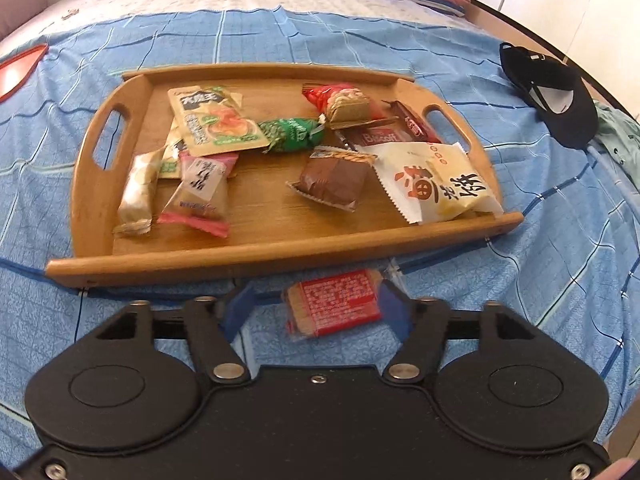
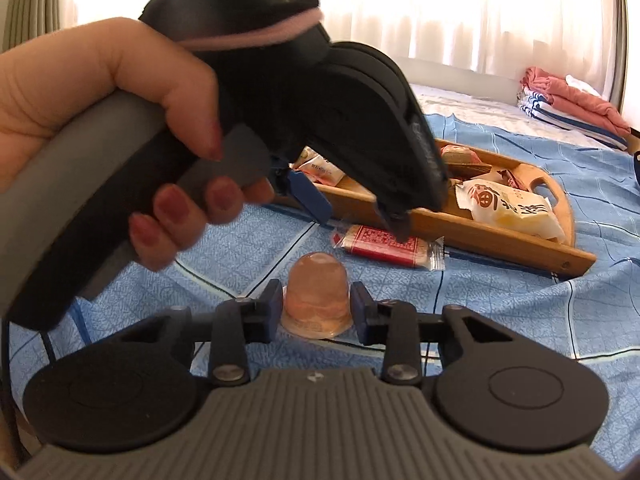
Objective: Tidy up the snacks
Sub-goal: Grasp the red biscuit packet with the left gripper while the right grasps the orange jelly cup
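Note:
A red biscuit packet [image 1: 336, 304] lies on the blue bedsheet just in front of the wooden tray [image 1: 240, 258]. My left gripper [image 1: 318, 306] stands open around it, one blue finger on each side. The tray holds several wrapped snacks, among them a white pastry pack [image 1: 436, 182] and a brown wafer [image 1: 332, 178]. In the right wrist view a pink jelly cup [image 2: 316, 296] sits upside down on the sheet, and my right gripper [image 2: 316, 308] is shut on its sides. Beyond it the left gripper [image 2: 352, 212], held by a hand [image 2: 100, 92], hovers over the red packet [image 2: 384, 246] beside the tray [image 2: 480, 232].
A black cap [image 1: 556, 92] lies on the bed right of the tray, with teal cloth [image 1: 620, 140] past it. Folded clothes [image 2: 576, 104] are stacked at the far corner. A red flat object [image 1: 20, 68] sits at the left edge.

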Demonstrator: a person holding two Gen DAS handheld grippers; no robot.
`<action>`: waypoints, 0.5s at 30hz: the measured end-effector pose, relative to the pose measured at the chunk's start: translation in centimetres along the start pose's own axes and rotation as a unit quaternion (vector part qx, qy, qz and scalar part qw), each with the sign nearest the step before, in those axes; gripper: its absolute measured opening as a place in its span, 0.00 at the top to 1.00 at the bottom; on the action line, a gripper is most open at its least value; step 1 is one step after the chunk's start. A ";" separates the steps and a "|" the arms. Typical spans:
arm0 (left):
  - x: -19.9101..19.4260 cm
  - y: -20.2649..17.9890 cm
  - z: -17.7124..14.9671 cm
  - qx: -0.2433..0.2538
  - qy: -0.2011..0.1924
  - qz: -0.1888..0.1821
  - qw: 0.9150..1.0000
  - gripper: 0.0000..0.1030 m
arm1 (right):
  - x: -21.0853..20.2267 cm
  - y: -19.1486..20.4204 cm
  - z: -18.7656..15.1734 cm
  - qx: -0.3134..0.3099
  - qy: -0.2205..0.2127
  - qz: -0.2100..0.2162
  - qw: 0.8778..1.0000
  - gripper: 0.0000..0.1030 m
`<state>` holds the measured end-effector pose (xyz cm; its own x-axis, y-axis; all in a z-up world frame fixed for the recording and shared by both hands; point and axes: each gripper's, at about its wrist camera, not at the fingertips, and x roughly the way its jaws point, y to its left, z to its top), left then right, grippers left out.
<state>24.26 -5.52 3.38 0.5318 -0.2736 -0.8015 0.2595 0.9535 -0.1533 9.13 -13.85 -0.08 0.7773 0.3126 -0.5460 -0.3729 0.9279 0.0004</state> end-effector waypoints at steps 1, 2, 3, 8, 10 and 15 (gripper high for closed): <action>0.1 -0.3 0.1 0.006 -0.001 0.002 1.000 0.23 | -0.2 -0.1 0.0 0.003 0.000 -0.004 1.000 0.61; 0.1 -0.6 0.2 0.012 -0.004 0.004 1.000 0.22 | -0.5 -0.3 -0.1 0.005 -0.001 -0.010 1.000 0.61; 0.2 -0.9 0.2 0.017 -0.006 0.006 1.000 0.22 | -0.8 -0.6 -0.3 0.005 -0.001 -0.018 1.000 0.61; 1.4 -2.1 0.1 0.022 -0.001 0.020 1.000 0.18 | -3.0 -3.4 -1.6 0.030 -0.002 -0.055 0.998 0.61; 1.9 -2.5 -0.1 0.021 0.002 0.027 0.999 0.18 | -3.7 -4.6 -2.1 0.033 -0.004 -0.080 0.996 0.61; 3.1 -3.8 -0.9 0.026 -0.013 0.056 0.998 0.12 | -4.9 -7.6 -3.2 0.059 -0.008 -0.127 0.990 0.60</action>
<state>24.14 -9.90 0.97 0.5805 -0.1689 -0.7966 0.2379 0.9707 -0.0325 6.52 -23.07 -0.03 0.8463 0.0690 -0.5283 -0.1042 0.9939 -0.0372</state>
